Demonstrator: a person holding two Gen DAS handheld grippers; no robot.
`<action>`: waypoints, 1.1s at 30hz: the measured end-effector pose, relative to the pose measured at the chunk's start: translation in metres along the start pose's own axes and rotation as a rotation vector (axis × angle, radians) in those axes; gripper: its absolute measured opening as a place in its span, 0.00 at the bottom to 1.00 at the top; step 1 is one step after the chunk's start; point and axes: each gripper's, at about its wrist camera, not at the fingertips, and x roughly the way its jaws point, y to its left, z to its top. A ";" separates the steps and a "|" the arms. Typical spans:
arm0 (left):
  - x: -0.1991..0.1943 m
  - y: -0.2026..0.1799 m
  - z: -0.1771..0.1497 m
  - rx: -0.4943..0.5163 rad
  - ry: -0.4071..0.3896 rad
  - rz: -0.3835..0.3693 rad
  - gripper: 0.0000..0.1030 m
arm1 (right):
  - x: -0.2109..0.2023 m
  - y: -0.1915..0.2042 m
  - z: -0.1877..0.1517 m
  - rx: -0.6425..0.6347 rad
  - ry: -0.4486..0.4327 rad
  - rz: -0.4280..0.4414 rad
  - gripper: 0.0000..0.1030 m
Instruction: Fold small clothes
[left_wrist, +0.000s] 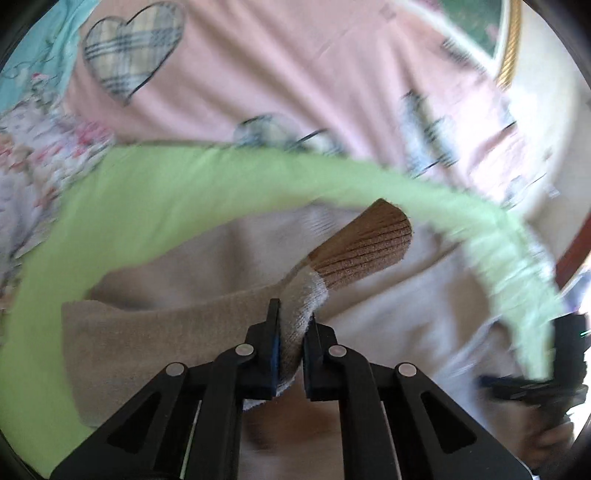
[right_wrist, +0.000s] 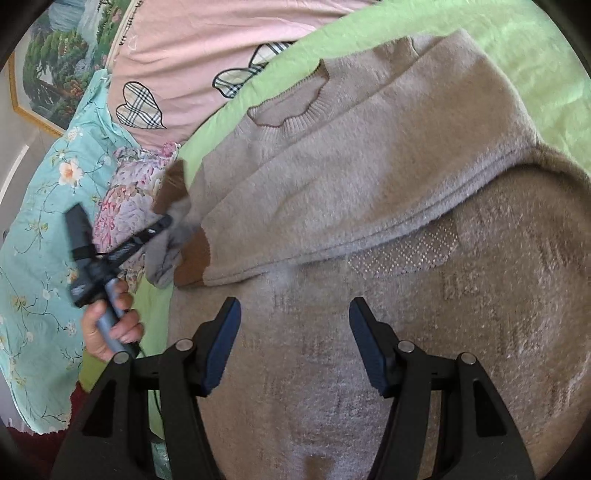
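My beige sweater (right_wrist: 369, 177) lies on the green sheet (right_wrist: 517, 55), one sleeve folded across its chest. My left tool (left_wrist: 291, 347) pinches the other sleeve (left_wrist: 306, 295) near its brown cuff (left_wrist: 365, 247); my right tool (right_wrist: 295, 343) hovers wide open, empty.

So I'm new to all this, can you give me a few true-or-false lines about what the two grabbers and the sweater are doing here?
1. The left gripper pinches a sleeve near its brown cuff. True.
2. The right gripper clamps the sweater. False: its jaws stand open above the knit.
3. The sweater lies on a green sheet. True.
4. The pink cloth shows stars. False: plaid hearts.
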 end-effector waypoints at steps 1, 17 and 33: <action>0.001 -0.015 0.004 -0.001 -0.009 -0.036 0.07 | -0.004 -0.001 0.001 0.003 -0.017 -0.001 0.61; 0.106 -0.130 -0.059 0.090 0.195 -0.193 0.29 | -0.059 -0.055 0.016 0.166 -0.192 -0.052 0.61; -0.015 0.055 -0.113 -0.234 0.091 0.244 0.48 | -0.001 -0.044 0.058 0.113 -0.176 -0.166 0.61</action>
